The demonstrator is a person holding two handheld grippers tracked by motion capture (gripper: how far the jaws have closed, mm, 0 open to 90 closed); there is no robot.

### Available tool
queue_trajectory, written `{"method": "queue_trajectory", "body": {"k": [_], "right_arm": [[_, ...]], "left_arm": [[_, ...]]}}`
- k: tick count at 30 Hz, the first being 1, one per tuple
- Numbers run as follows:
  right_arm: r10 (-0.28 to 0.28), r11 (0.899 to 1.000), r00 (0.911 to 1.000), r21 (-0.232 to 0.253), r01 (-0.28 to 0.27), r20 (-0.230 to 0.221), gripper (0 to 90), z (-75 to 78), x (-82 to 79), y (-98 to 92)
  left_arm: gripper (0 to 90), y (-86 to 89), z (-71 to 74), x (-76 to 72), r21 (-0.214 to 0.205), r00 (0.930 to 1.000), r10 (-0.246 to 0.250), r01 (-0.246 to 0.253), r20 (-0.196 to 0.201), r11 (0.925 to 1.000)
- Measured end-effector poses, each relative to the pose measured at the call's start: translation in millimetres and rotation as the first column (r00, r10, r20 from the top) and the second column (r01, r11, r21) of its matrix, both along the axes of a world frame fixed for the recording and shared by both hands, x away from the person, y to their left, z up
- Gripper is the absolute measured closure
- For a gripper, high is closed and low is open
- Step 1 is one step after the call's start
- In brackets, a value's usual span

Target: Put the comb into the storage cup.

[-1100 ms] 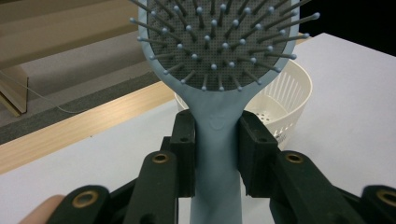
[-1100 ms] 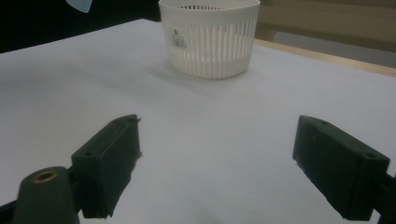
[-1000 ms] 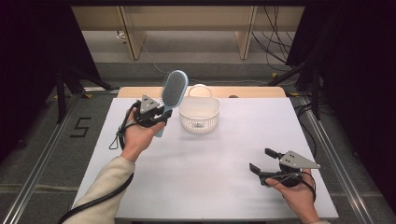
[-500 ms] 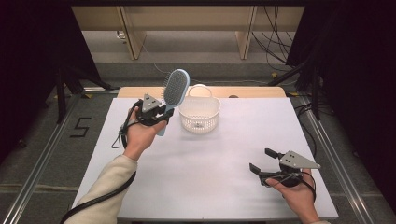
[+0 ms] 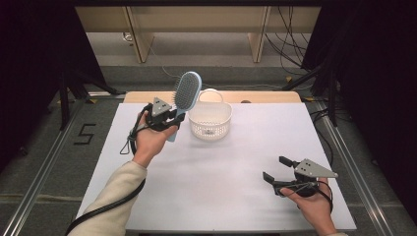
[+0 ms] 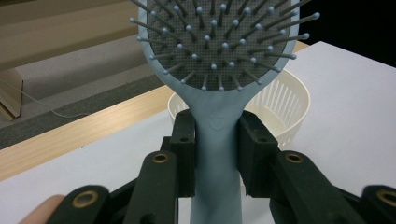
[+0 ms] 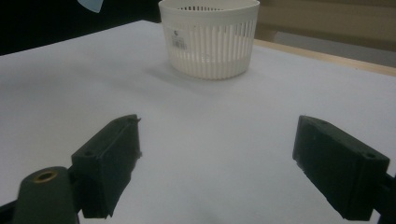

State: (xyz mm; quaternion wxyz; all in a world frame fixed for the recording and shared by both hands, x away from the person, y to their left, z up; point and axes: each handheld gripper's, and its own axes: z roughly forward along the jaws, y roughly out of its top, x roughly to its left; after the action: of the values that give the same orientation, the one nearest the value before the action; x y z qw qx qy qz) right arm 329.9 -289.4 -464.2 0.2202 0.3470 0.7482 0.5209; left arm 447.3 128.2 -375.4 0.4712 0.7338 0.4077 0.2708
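A light blue hairbrush [image 5: 186,93] stands upright above the table's back left, bristle head up. My left gripper [image 5: 172,119] is shut on its handle [image 6: 216,140], both pads pressing the sides. Its bristles [image 6: 219,37] face the left gripper camera. Just to the right of the brush sits a white slatted basket [image 5: 210,123], also seen behind the brush [image 6: 285,100] and far ahead of the right jaws [image 7: 208,39]. My right gripper [image 5: 276,168] rests low at the table's front right, jaws wide open with nothing between them [image 7: 219,163].
The white table top [image 5: 221,172] has a wooden strip [image 5: 260,97] along its far edge. Metal rails [image 5: 44,162] run along both sides on the floor, where a "5" mark [image 5: 83,133] lies at the left. Cables hang at the back right.
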Motion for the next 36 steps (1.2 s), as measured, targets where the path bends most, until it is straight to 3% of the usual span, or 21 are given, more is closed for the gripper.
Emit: {"method": "queue_trajectory", "body": {"k": [36], "right_arm": [[-0.002, 1.0, 1.0, 0.003, 0.002, 0.001, 15.7, 0.1, -0.5, -0.3]], "left_arm": [[70.1, -13.0, 4.2, 8.5, -0.005, 0.9998, -0.019, 0.019, 0.011, 0.9998]]}}
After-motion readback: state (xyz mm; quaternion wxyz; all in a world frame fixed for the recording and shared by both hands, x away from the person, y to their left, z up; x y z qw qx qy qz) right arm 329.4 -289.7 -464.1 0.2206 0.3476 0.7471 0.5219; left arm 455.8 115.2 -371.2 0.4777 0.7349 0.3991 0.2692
